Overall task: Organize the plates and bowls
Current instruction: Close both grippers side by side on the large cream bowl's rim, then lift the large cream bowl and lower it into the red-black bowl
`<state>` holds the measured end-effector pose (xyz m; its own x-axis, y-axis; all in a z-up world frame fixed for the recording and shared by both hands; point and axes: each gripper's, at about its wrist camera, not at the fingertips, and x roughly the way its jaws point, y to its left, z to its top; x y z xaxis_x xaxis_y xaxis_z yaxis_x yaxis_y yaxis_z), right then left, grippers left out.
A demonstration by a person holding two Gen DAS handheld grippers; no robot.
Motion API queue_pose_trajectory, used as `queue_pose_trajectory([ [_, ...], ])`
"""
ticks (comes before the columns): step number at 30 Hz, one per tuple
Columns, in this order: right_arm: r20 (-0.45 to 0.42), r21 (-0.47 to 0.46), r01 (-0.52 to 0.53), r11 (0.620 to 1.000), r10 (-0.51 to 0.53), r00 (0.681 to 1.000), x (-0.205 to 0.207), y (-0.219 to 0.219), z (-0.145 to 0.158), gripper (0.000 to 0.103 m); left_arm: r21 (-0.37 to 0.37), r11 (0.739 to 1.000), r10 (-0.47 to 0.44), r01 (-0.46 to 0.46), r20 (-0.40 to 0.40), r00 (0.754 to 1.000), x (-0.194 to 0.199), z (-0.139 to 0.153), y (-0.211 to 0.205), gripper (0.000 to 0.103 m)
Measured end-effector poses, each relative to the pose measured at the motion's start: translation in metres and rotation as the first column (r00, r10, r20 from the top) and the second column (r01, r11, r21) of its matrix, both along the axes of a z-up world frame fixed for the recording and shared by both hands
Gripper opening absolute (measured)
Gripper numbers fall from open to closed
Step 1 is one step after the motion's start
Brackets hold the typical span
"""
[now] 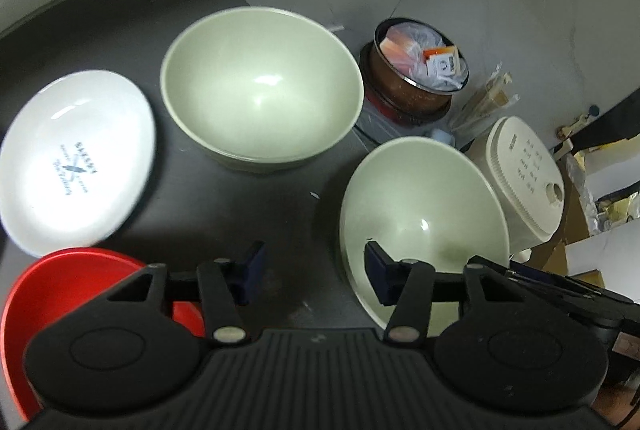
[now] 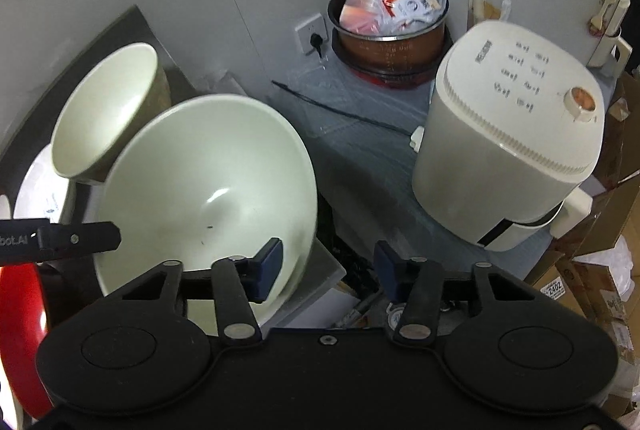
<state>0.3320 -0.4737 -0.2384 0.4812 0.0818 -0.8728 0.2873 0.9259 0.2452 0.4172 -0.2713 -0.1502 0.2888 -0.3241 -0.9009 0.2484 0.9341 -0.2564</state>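
Observation:
On the dark counter [image 1: 248, 205] stand two pale green bowls: one at the back middle [image 1: 260, 85], one at the right edge [image 1: 424, 226]. A white plate with blue print [image 1: 76, 161] lies at the left, and a red bowl [image 1: 64, 290] is at the lower left. My left gripper [image 1: 314, 270] is open above the counter; its right finger hangs over the near green bowl. In the right wrist view, my right gripper [image 2: 328, 264] is open, with its left finger over the near green bowl's [image 2: 208, 189] right rim. The far green bowl [image 2: 108, 109] stands behind.
A brown pot full of packets [image 1: 416, 69] stands in the corner, also in the right wrist view [image 2: 388, 25]. A white rice cooker [image 2: 508, 153] sits to the right. A wall socket [image 2: 312, 33] and cable are behind. Cardboard boxes [image 2: 600, 270] lie at the far right.

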Motion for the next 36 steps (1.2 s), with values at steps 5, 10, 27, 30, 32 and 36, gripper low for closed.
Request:
queue_pose_trajectory([
  [5,0.0,0.0,-0.031,1.0,0.031,1.0,0.007,0.001,-0.01,0.039,0.006,1.0,0.007,-0.007,-0.033,0.999,0.008,-0.018,-0.011,0.044],
  [10,0.015,0.023,-0.088,0.996,0.088,0.996,0.013,0.01,-0.01,0.012,0.007,1.0,0.002,-0.002,-0.062,0.998,0.011,-0.032,-0.019,0.025],
  [27,0.149,0.038,-0.098,0.994,0.091,0.985,-0.008,0.037,0.041,0.012,-0.066,0.997,0.029,-0.028,0.023,0.999,-0.012,0.009,0.017,0.012],
  [30,0.174,0.028,-0.113,0.993,0.106,0.979,-0.011,0.05,0.053,0.013,-0.075,0.996,0.045,-0.041,0.051,0.998,-0.018,0.02,0.032,0.011],
  [32,0.187,0.024,-0.124,0.992,0.117,0.975,-0.014,0.059,0.06,0.013,-0.082,0.995,0.059,-0.054,0.069,0.996,-0.022,0.027,0.042,0.009],
  [36,0.209,0.012,-0.146,0.989,0.141,0.968,-0.018,0.078,0.071,0.013,-0.106,0.992,0.083,-0.073,0.099,0.992,-0.03,0.041,0.064,0.008],
])
